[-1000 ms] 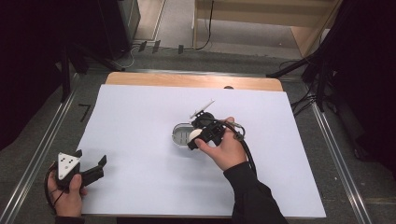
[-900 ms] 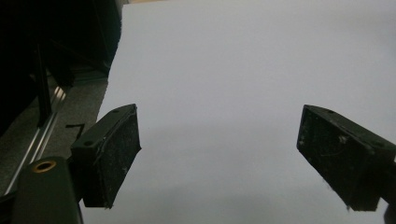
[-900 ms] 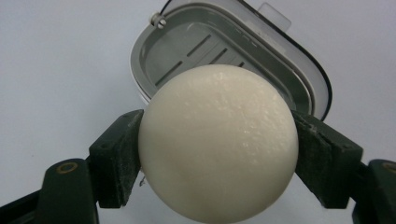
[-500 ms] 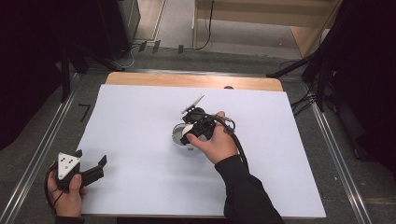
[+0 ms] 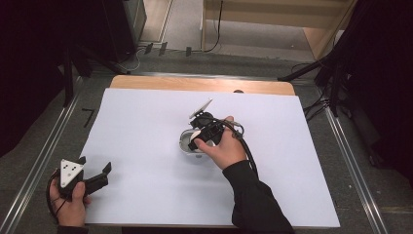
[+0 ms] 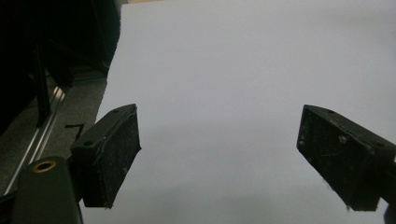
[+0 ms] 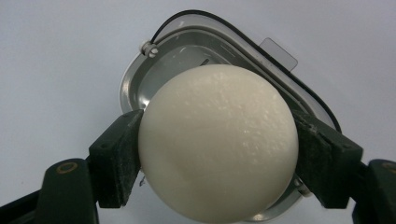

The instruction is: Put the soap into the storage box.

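Tilting further over the metal dish, the right claw is gripping the egg above it while the left claw is resting open on the desk.

The white egg hides most of the metal container beneath it; from above, the right gripper covers both.

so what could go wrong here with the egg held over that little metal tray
1. The white egg is round and smooth, gripped only at its sides by the right gripper; it could slip or crack if squeezed harder.
2. The metal tray looks shallow, so a high or off-centre release might let the egg roll out.
3. The left gripper hangs open, apart from the tray, which is unsteadied.
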`<state>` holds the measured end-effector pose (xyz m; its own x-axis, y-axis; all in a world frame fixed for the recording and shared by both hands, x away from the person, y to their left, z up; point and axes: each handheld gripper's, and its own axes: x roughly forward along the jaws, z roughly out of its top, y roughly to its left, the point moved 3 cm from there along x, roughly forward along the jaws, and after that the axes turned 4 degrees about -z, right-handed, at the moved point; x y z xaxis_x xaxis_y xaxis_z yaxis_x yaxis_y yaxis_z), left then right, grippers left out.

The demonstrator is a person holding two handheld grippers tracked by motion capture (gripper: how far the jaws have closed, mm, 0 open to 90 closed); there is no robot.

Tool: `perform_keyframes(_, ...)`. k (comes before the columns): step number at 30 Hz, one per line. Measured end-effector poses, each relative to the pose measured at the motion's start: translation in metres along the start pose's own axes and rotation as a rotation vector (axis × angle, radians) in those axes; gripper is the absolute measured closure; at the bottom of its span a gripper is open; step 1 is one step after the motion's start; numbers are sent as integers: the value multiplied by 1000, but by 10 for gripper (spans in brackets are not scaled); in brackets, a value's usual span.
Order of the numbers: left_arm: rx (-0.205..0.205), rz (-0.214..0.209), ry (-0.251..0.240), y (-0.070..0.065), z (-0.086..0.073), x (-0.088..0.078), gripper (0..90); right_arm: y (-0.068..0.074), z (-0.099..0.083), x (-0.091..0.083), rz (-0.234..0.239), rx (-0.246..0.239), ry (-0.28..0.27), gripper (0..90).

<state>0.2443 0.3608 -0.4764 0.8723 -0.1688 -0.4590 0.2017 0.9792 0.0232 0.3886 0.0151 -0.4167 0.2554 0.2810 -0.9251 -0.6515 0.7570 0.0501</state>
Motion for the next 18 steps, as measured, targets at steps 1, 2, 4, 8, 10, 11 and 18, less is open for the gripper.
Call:
perform_keyframes(1,0,0,0,0,0,0,139,0,-1,1,4,1,3,239)
perform_keyframes(2,0,1,1,0,0,0,139,0,-1,2,8,2,3,239)
perform_keyframes(4,-1,1,1,0,0,0,140,0,-2,6,17,5,8,239)
perform_keyframes(8,-1,1,1,0,0,0,139,-2,-4,10,23,14,21,239)
perform_keyframes(10,0,1,1,0,0,0,139,-2,-4,10,23,15,19,239)
perform_keyframes(11,0,1,1,0,0,0,139,-3,-4,11,20,15,17,239)
perform_keyframes(18,-2,1,1,0,0,0,139,-4,-4,14,17,32,13,239)
